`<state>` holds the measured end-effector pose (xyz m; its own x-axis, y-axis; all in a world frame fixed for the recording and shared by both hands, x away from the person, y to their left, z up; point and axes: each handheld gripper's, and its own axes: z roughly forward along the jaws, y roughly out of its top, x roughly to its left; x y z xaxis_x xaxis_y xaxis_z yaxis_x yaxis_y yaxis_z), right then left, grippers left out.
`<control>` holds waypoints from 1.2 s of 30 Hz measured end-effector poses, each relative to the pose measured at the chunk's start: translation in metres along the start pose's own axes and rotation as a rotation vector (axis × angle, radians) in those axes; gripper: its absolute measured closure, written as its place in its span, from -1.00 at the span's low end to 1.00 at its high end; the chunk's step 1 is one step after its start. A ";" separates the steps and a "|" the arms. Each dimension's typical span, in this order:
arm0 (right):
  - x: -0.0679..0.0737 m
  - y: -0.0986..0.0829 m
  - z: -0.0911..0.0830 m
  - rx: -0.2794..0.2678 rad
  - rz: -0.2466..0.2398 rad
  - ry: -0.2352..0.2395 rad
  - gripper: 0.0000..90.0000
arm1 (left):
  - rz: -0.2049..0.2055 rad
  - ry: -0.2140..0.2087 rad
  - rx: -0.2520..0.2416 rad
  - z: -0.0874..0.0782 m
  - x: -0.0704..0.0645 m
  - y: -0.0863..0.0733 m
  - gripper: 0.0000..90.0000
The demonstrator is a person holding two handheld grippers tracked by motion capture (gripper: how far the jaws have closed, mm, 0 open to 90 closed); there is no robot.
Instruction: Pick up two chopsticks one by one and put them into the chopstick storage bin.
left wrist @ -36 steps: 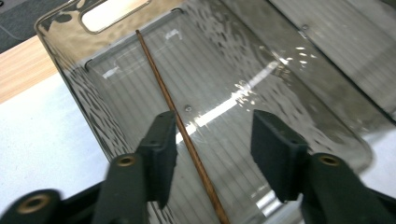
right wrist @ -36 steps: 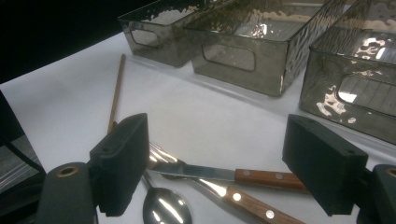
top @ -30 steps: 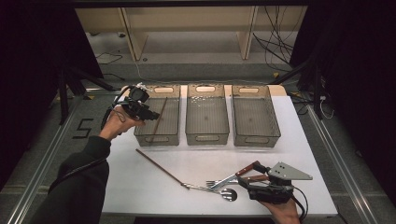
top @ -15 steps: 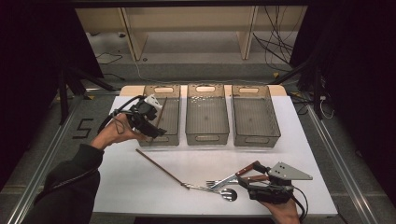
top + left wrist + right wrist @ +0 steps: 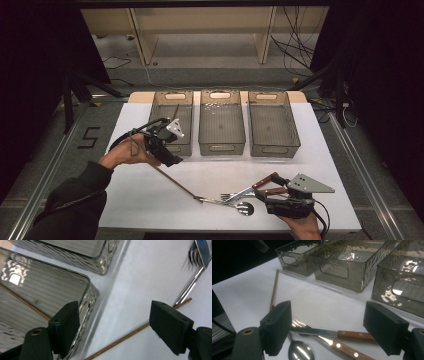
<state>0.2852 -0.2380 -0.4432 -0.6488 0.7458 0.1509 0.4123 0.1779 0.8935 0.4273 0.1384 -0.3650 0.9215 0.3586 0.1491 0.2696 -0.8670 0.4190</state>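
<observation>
Lying on the white table [image 5: 150, 195], the thin brown chopstick [image 5: 172, 179] runs from your left gripper [image 5: 167, 156], jaws wide and empty, just before the left bin [image 5: 172, 107], to fork, spoon [image 5: 245, 208] and knife [image 5: 337, 333] beneath your open right gripper [image 5: 272, 192].

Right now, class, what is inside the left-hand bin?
One thin brown stick lies slanted inside the left bin. The left claw covers the bin's near left corner in the high view, so anything there is hidden.
</observation>
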 end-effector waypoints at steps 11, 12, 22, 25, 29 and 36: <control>0.000 0.000 0.000 0.004 0.001 0.000 -0.47 | 0.095 -0.034 0.093 0.016 -0.013 -0.003 -0.44; 0.000 0.000 0.000 0.003 0.000 0.000 -0.47 | 0.100 -0.037 0.099 0.017 -0.014 -0.003 -0.44; 0.000 0.000 0.000 0.002 -0.001 0.000 -0.47 | 0.154 -0.055 0.159 0.030 -0.022 -0.007 -0.43; 0.000 0.000 0.000 0.002 0.000 0.000 -0.47 | 0.174 -0.058 0.183 0.035 -0.023 -0.010 -0.39; 0.000 0.000 0.000 0.002 0.000 0.001 -0.47 | 0.195 -0.067 0.219 0.041 -0.024 -0.013 -0.34; 0.000 0.000 0.000 0.003 0.001 0.001 -0.47 | 0.198 -0.079 0.234 0.053 -0.023 -0.021 -0.28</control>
<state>0.2852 -0.2377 -0.4432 -0.6489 0.7455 0.1521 0.4148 0.1790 0.8921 0.4148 0.1305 -0.4248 0.9789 0.1548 0.1332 0.1313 -0.9766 0.1700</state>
